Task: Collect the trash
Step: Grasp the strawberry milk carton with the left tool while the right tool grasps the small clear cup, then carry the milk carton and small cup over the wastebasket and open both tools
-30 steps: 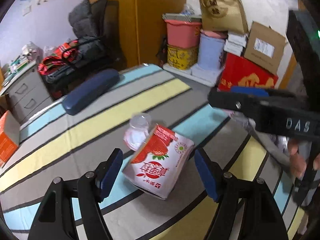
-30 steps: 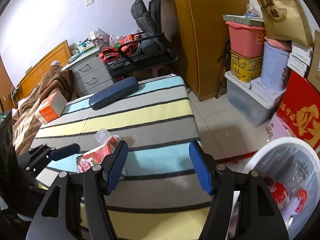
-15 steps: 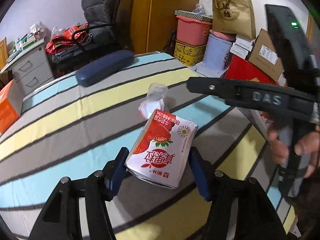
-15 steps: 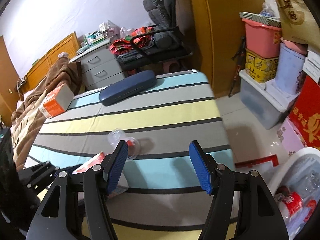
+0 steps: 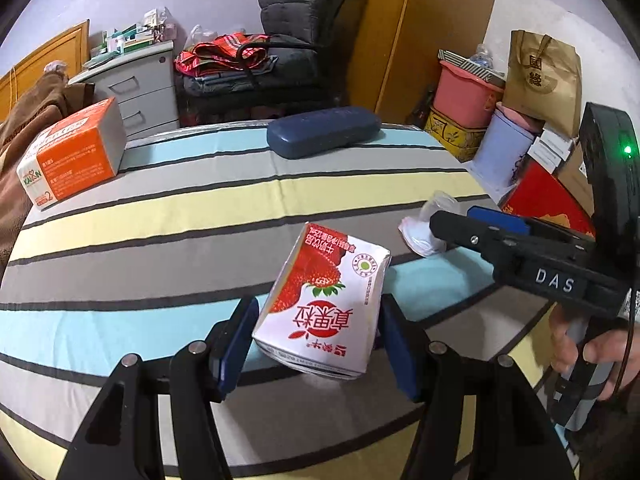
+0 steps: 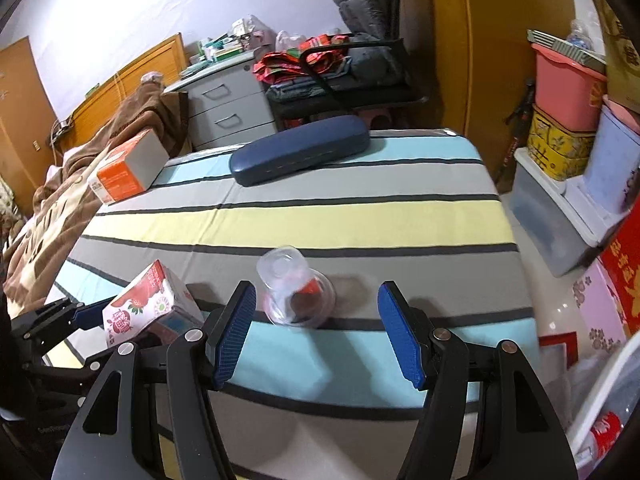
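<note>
The left gripper (image 5: 316, 344), previously spread, now pinches the milk carton (image 5: 322, 304); the right gripper (image 6: 318, 328), spread, fronts the plastic cup (image 6: 294, 286), next for pickup.

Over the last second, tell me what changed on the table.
The left gripper closed on the carton and lifted it off the table. The right gripper, open, moved in toward the cup. The cup, case and orange box stayed put.

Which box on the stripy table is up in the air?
The white strawberry drink carton, pinched between the left gripper pads and lifted. The orange-and-white cardboard box lies on the striped tablecloth.
</note>
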Motion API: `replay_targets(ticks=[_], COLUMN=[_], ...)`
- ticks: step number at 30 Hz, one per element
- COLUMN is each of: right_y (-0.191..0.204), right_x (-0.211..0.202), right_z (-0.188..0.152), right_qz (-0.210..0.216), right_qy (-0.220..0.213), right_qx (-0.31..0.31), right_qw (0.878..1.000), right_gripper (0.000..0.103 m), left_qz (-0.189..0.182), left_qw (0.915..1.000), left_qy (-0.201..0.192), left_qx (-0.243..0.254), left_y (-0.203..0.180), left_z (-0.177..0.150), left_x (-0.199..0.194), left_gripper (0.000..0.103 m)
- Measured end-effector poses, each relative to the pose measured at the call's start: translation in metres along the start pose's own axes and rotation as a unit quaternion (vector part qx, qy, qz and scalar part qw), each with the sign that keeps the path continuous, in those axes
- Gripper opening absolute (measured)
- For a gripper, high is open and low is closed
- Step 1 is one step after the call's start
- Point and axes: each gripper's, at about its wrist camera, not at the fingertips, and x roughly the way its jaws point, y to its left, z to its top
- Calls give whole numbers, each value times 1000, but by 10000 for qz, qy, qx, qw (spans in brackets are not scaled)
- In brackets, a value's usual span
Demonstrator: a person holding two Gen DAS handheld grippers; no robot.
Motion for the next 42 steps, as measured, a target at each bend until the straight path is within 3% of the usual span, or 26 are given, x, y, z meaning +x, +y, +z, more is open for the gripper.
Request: replay_targets(ticks=[4,6,8,13,17,28,42], right_y=[6,7,6,7,6,2,-20], right_x=[6,9,11,16,14,-9,-77], right_z=[2,3,3,3,3,0,-21], right_qz=[35,64,79,129,150,97,-231], right_qy=[20,51,53,131,90,-150,-648], right_qx=[-118,-143,-153,-153,-151,23,346], right_qw=[9999,9999,9998,9997,9997,9998,9970], right_gripper=[64,55,53,35,34,34,34], left_qz=[32,3,61,39,24,-28,-375], left_qw=[10000,10000,9999,10000,10000,9999,9969], left_qy=[-30,-4,-26,15,47,-137,-522], left_qx=[-39,-60,-75,-26,-31,42,445], left_y=[3,4,4,2,1,-10,-80], left_z=[6,8,11,15,13,14,9], left_x=[5,7,10,17,17,-4,-55], left_gripper=[64,64,64,64,57,57,57])
